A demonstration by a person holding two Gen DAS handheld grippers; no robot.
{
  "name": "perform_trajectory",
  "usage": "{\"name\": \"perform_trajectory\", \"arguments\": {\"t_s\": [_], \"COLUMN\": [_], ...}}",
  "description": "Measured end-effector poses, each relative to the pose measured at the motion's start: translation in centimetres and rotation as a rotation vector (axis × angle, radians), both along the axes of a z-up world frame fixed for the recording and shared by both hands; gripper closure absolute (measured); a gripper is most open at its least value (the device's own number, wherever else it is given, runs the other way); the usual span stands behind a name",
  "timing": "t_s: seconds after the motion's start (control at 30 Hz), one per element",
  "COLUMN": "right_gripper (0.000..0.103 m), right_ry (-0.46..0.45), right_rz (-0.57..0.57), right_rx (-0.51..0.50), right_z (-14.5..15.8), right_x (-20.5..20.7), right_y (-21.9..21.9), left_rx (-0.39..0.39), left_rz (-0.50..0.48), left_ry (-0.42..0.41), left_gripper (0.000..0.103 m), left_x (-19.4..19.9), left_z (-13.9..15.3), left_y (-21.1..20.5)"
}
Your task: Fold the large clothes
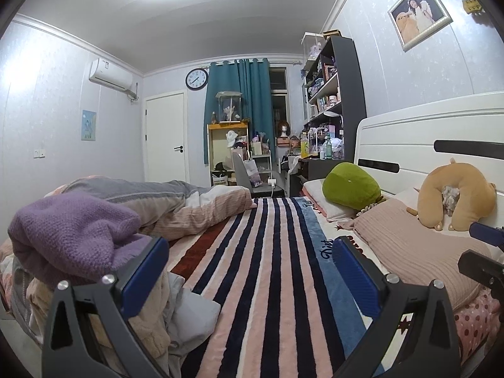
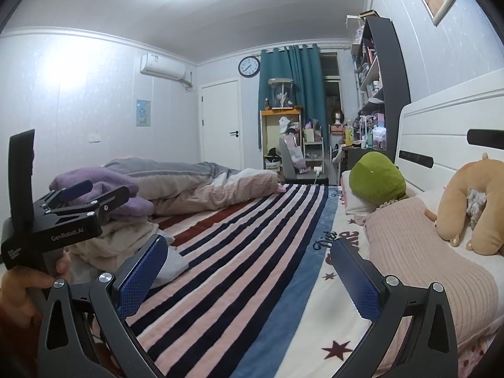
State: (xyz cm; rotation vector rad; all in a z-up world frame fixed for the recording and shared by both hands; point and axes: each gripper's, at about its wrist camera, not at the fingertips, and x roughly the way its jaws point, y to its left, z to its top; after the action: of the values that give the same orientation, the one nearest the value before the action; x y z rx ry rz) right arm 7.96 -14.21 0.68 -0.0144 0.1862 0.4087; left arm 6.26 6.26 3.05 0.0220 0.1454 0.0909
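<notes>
A: Where are the clothes?

B: Heaped at the near left of the bed. A purple knit sweater [image 1: 72, 230] lies on top of a cream fleece garment [image 1: 151, 321] and a pale grey piece [image 1: 192, 308]. Behind them a rumpled quilt [image 1: 195, 208] stretches toward the far end.

A: And the grippers?

B: The left gripper [image 1: 250, 271] hovers over the striped blanket [image 1: 271, 267], jaws spread wide and holding nothing. Its left finger [image 1: 143, 275] sits just beside the sweater. The right gripper [image 2: 250, 271] is likewise released, empty, above the same blanket.

A: Anything else on the bed?

B: On the right, near the white headboard [image 1: 441, 132], a green plush [image 1: 352, 186], a tan neck pillow [image 1: 456, 195] and a pink ribbed pillow [image 1: 415, 252].

A: Does the right view show the other tool?

B: Yes, at its left edge, with the person's left hand [image 2: 22, 286] around the handle.
</notes>
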Motion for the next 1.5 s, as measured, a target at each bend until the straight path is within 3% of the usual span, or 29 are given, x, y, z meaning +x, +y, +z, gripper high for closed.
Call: {"name": "perform_trajectory", "arguments": {"t_s": [1.07,1.5], "right_gripper": [0.0,0.0], "right_ry": [0.002,-0.002], "right_rz": [0.007,0.036], "right_rx": [0.008,0.001], "right_z": [0.2,0.5], "right_x": [0.0,-0.5], "right_y": [1.0,4.5], "left_rx": [-0.031,-0.03], "left_rz": [0.013,0.028], "left_ry": [0.016,0.012], "left_gripper": [0.001,0.001], "left_x": [-0.6,-1.2], "left_z": [-0.4,-0.2], "left_y": [0.8,0.9]}}
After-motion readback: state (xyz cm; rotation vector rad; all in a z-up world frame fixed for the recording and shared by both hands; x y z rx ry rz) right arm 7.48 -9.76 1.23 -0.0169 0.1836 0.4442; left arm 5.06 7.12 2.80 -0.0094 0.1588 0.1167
